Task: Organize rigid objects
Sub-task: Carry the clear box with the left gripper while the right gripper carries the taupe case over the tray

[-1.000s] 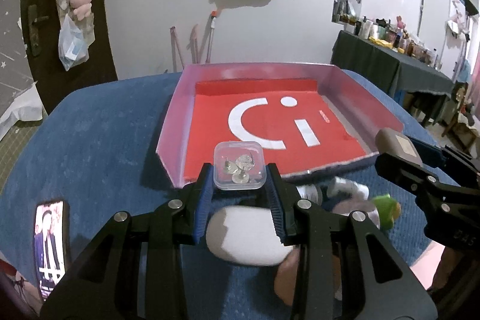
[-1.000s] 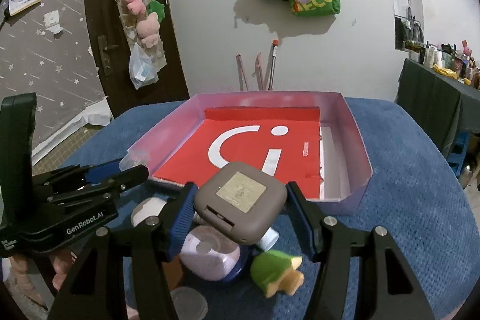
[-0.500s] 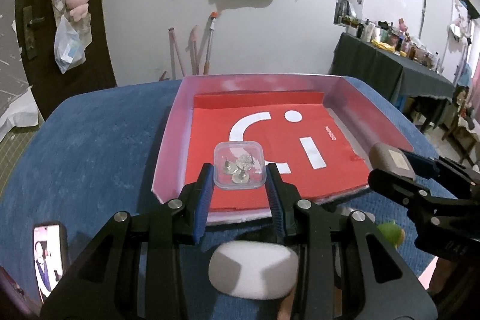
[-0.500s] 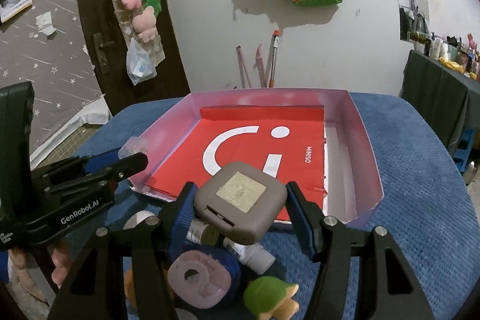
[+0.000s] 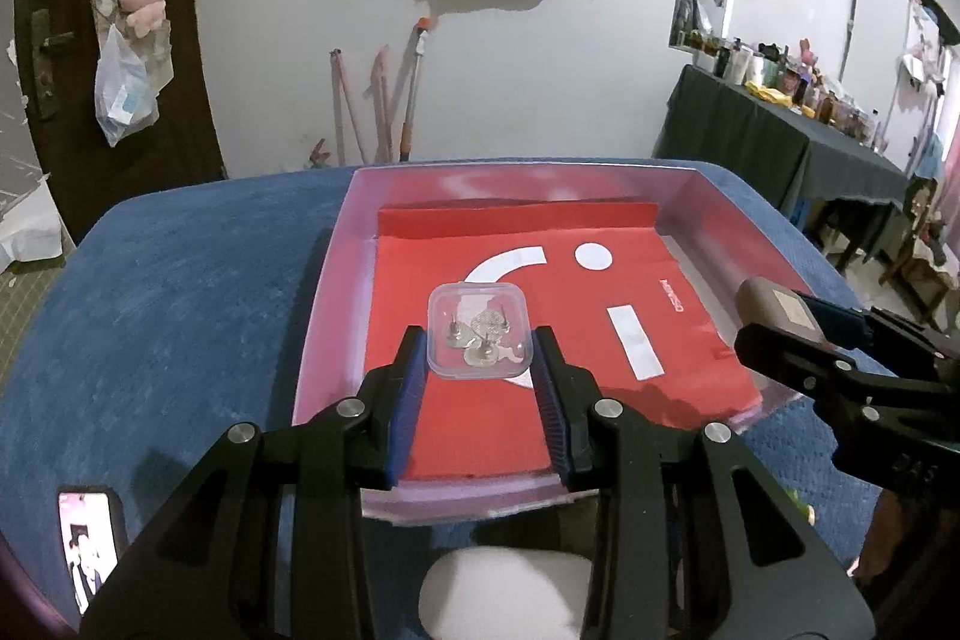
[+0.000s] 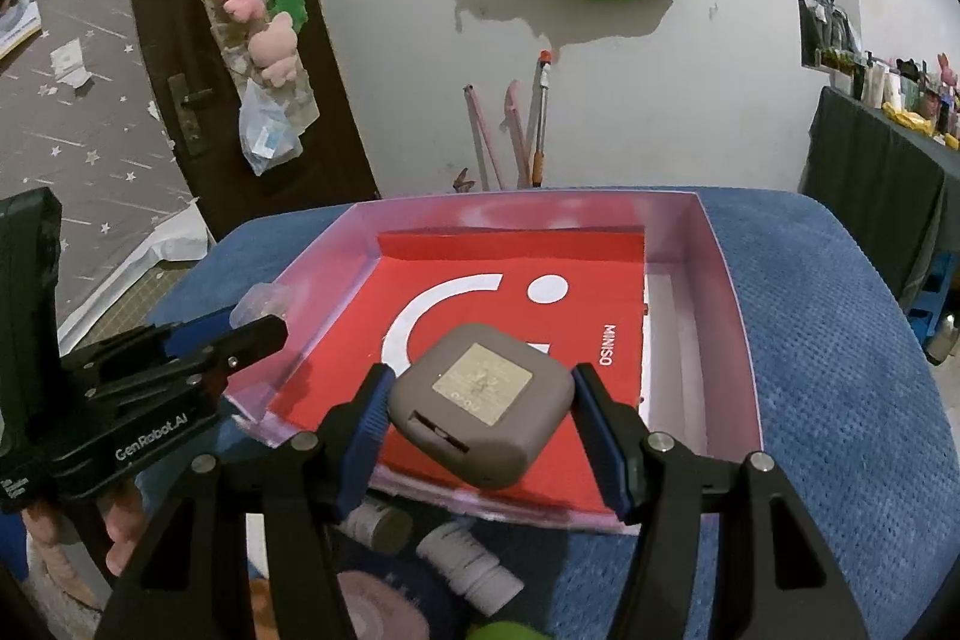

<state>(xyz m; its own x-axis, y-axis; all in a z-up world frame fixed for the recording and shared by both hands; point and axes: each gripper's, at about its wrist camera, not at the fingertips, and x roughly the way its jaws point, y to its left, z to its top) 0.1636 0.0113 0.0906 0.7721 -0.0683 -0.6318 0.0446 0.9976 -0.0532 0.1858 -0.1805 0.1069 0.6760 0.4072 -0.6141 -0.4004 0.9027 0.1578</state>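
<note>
My left gripper [image 5: 480, 346] is shut on a small clear plastic box [image 5: 480, 329] with metal pins inside, held above the near part of the pink tray [image 5: 327, 280] with its red floor. My right gripper [image 6: 480, 400] is shut on a grey rounded square case [image 6: 480, 421] with a gold label, also over the tray's [image 6: 735, 340] near edge. In the left wrist view the grey case [image 5: 774, 304] and right gripper show at the right. The left gripper [image 6: 258, 334] appears at the left in the right wrist view, the clear box [image 6: 261, 301] at its tip.
The tray sits on a blue cloth-covered table [image 5: 168, 292]. Near me lie a white oval object [image 5: 504, 592], white bottles [image 6: 468, 562], a pink tape roll [image 6: 390, 610] and a green toy [image 6: 504, 631]. A phone [image 5: 90, 544] lies at the left. A hand [image 6: 120, 520] grips the left tool.
Both grippers have moved forward with their loads, from above the clutter before the tray to over the tray's near edge. The loose objects have slid down toward the frames' bottom.
</note>
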